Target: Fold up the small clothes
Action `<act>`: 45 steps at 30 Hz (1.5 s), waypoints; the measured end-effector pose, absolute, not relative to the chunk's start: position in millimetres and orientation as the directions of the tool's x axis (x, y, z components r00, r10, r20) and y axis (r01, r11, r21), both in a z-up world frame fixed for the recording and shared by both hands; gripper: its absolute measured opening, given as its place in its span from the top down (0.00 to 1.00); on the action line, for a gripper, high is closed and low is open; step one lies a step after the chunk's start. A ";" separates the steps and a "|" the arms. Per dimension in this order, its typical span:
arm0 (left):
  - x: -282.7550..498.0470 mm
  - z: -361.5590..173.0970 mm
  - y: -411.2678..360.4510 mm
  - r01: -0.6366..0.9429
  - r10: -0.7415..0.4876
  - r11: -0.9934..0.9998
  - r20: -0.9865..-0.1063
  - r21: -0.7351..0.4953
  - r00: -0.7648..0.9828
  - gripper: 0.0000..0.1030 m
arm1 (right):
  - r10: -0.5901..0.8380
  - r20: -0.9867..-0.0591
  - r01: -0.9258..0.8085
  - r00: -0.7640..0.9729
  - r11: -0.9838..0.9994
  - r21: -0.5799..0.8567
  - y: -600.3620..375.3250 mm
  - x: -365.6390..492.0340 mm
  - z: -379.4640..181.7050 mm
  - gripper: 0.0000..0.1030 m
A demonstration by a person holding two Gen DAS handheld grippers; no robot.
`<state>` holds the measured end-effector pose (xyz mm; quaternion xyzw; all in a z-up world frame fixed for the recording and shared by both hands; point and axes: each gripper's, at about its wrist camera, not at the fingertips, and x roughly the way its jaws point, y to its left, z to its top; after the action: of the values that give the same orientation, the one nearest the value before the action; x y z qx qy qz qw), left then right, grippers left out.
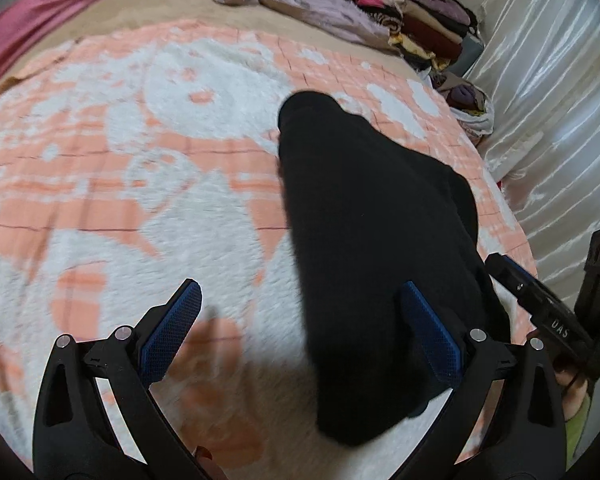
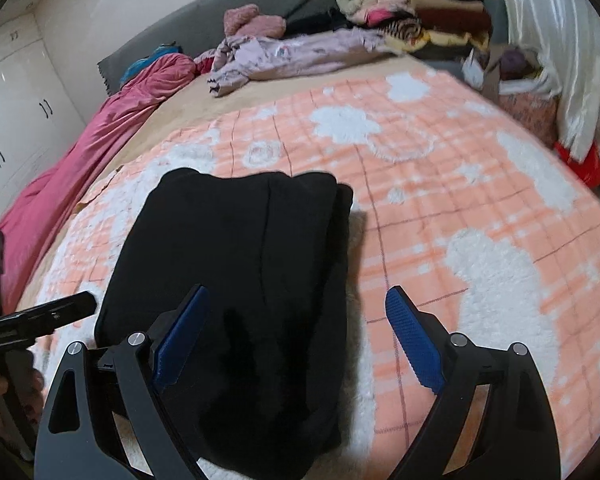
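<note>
A black garment [image 1: 363, 248] lies folded in a long stack on the orange-and-white blanket [image 1: 140, 160]; it also shows in the right wrist view [image 2: 240, 272]. My left gripper [image 1: 300, 304] is open and empty, with its right finger over the garment's near part. My right gripper [image 2: 300, 312] is open and empty above the garment's near right edge, its left finger over the cloth. The right gripper's body shows at the left wrist view's right edge [image 1: 555, 320], and the left gripper's body shows at the right wrist view's left edge [image 2: 32, 316].
A lilac garment [image 2: 284, 56] lies loose at the far side of the bed. A stack of folded clothes [image 2: 427, 12] sits behind it by the white curtain [image 2: 559, 40]. A pink quilt [image 2: 80, 152] runs along the left. A box of clothes [image 2: 515, 68] stands at the far right.
</note>
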<state>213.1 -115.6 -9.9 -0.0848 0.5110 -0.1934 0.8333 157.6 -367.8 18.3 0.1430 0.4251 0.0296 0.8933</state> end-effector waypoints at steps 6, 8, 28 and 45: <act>237.1 -33.7 -130.1 0.218 -0.475 0.879 -0.813 -0.424 0.337 0.09 | 0.277 -0.775 0.047 0.568 0.929 0.367 -378.3 178.2 -6.0 0.14; 242.0 -39.8 -131.0 0.209 -0.500 0.866 -0.804 -0.455 0.322 0.09 | 0.321 -0.771 0.026 0.550 0.916 0.400 -377.8 183.1 -13.4 0.15; 230.6 -18.1 -141.4 0.264 -0.552 0.833 -0.756 -0.486 0.351 0.58 | 0.443 -0.631 -0.152 0.637 0.874 0.461 -350.8 167.9 21.5 0.63; 228.8 -13.7 -109.4 0.217 -0.507 0.862 -0.777 -0.459 0.373 0.57 | 0.367 -0.706 -0.094 0.605 0.914 0.395 -314.8 172.0 14.8 0.61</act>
<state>228.8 -109.4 -13.7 -0.1412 0.5141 -0.2217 0.8164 172.0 -314.8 14.8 0.1608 0.4247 0.1308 0.8813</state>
